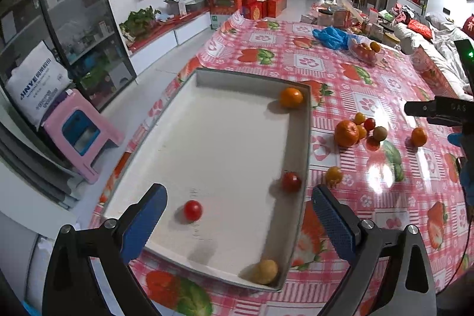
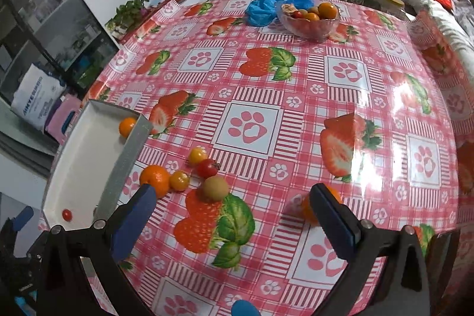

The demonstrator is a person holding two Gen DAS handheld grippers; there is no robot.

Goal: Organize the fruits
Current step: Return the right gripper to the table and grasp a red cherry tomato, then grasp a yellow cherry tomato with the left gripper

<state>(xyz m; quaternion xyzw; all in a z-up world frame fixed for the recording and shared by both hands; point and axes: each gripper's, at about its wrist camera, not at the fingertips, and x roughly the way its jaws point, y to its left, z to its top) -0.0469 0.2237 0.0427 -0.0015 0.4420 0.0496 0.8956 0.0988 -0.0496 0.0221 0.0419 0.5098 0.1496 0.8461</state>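
Both my claws gape wide and empty: left claw over the white tray, right claw above loose fruit on the desk.

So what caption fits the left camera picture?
Open left gripper above a white tray holding four fruits.

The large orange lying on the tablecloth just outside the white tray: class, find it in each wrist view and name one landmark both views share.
Left wrist view: the large orange sits right of centre, just beyond the white tray wall, leading a fruit cluster.
Right wrist view: lower left, partly behind the left fingertip.
Shared landmark: the red cherry tomato on the tray floor.
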